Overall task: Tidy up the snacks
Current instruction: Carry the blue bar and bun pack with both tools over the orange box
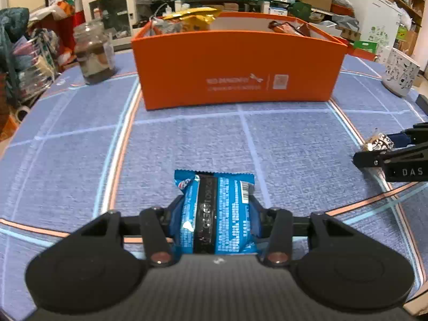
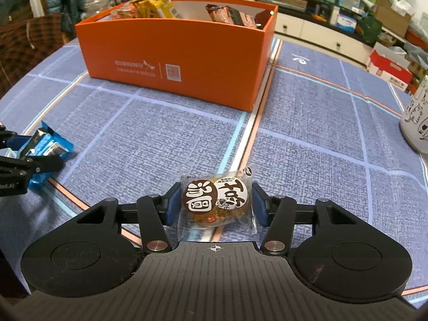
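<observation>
My left gripper (image 1: 218, 200) is shut on a blue snack packet (image 1: 230, 214), its blue pads pressing both sides, low over the blue tablecloth. From the right wrist view that packet (image 2: 53, 144) sticks out of the left gripper (image 2: 32, 148) at the left edge. My right gripper (image 2: 215, 195) is shut on a clear-wrapped round pastry (image 2: 214, 200) with brown and white labels. Its fingers (image 1: 369, 159) hold the pastry (image 1: 377, 143) at the right of the left wrist view. An orange box (image 1: 235, 69) (image 2: 174, 53) stands beyond both grippers, with several snack packets inside.
A glass jar (image 1: 92, 50) stands left of the box. A white cup with black drawings (image 1: 400, 71) (image 2: 417, 123) stands near the table's right edge. The striped blue tablecloth (image 2: 307, 133) stretches between the grippers and the box. Cluttered shelves and boxes surround the table.
</observation>
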The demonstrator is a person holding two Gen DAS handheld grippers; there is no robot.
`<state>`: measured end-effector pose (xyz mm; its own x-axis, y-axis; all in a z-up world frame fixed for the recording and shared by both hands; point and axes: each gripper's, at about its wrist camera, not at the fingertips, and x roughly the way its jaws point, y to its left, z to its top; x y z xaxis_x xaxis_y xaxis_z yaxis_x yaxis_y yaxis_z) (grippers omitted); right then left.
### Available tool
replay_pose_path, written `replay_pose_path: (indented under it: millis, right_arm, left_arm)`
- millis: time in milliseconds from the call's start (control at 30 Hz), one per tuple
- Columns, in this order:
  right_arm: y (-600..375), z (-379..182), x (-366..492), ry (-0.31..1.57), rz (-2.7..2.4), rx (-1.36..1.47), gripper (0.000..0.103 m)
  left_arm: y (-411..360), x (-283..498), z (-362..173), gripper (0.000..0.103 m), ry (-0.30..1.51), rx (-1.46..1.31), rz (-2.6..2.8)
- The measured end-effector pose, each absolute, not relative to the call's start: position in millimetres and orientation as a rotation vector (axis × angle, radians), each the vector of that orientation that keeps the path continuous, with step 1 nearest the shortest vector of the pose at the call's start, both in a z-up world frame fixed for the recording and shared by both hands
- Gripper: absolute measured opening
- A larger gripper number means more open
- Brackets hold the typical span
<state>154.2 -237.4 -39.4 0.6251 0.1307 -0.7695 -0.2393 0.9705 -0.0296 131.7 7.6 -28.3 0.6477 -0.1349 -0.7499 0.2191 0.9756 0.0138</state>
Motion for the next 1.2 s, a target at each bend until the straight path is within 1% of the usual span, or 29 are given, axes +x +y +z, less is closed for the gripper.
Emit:
replay_pose_path:
  millis: [200,400,633,767,933,1067,1200]
  right_arm:
    - [-216.9,-32.5,154.1,0.860,0.201,-0.153,0.041]
    - [-205.0,-25.3,147.7,0.848,0.201,-0.148,0.041]
    - [-203.3,17.2,135.9,0.733,0.204,-0.077,0.041]
    - [-210.0,52.6,148.9,0.654,0.193,-0.041,0.041]
    - [-209.2,90.7,196.5,0.600,0.166,-0.022,0.041]
    - [-196.3,100.5,238.6,0.605,0.161,-0.042,0.041]
    - [-185.0,103.6,260.9,0.593,0.169,-0.066,0.041]
  left_arm:
    - [11.3,131.7,-15.9,0.046,0.801,0.126,-0.175]
    - [14.5,133.5,-9.9,0.046,0.799,0.109,-0.163]
    - [22.4,132.7,25.4,0.046,0.702,0.084,-0.153]
    - [30.4,157.3,52.8,0.046,0.649,0.060,-0.119]
    - [24.9,213.1,80.2,0.046,0.619,0.038,-0.089]
    - [10.3,257.4,89.4,0.046,0.618,0.032,-0.085]
    - [3.5,274.6,93.9,0.046,0.604,0.034,-0.088]
